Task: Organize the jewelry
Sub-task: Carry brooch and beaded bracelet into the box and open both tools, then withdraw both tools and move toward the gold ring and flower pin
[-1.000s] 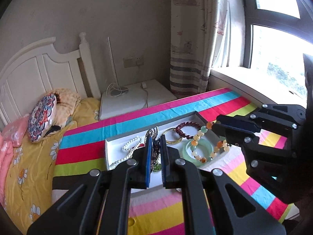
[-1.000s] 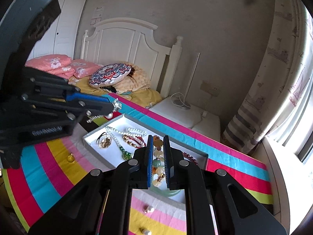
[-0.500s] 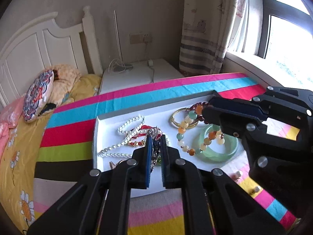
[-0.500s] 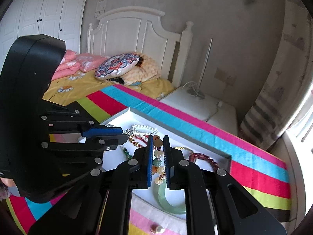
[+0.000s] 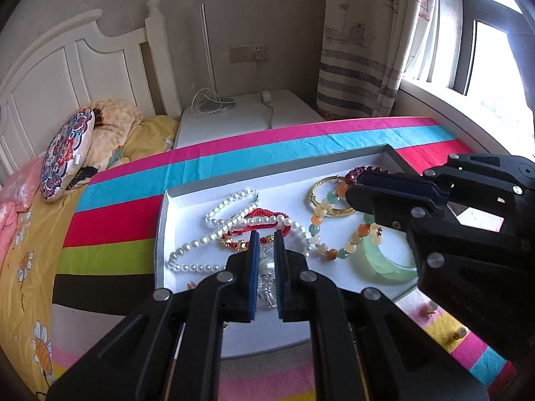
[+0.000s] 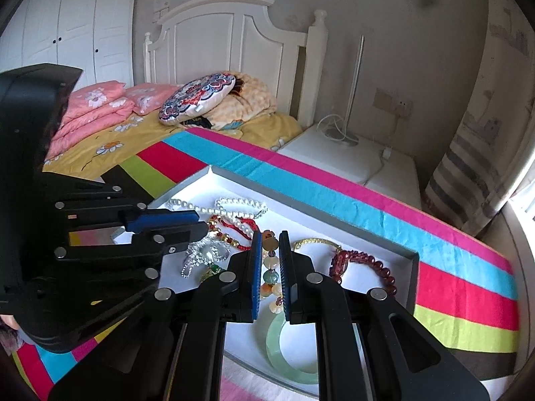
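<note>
A white tray (image 5: 207,193) (image 6: 394,250) lies on the striped cloth and holds jewelry. My left gripper (image 5: 266,234) is shut on a silver necklace (image 5: 267,284) (image 6: 204,254) and holds it low over the tray's near left part. My right gripper (image 6: 271,234) is shut on a multicolour bead bracelet (image 6: 271,267) (image 5: 326,207), which drapes over a gold bangle (image 5: 329,197) and a green jade bangle (image 5: 384,264) (image 6: 284,354). A pearl necklace (image 5: 214,237), a red cord bracelet (image 5: 264,215) and a dark red bead bracelet (image 6: 364,260) lie in the tray.
Small loose earrings (image 5: 458,334) lie on the cloth to the right of the tray. A bed with pillows (image 6: 197,100) lies to the left. A white nightstand (image 5: 247,113) stands behind the table, a curtain and window to the right.
Both grippers have moved forward and down over the tray, each still holding its piece. The silver necklace and the bead bracelet now hang low, onto the tray.
</note>
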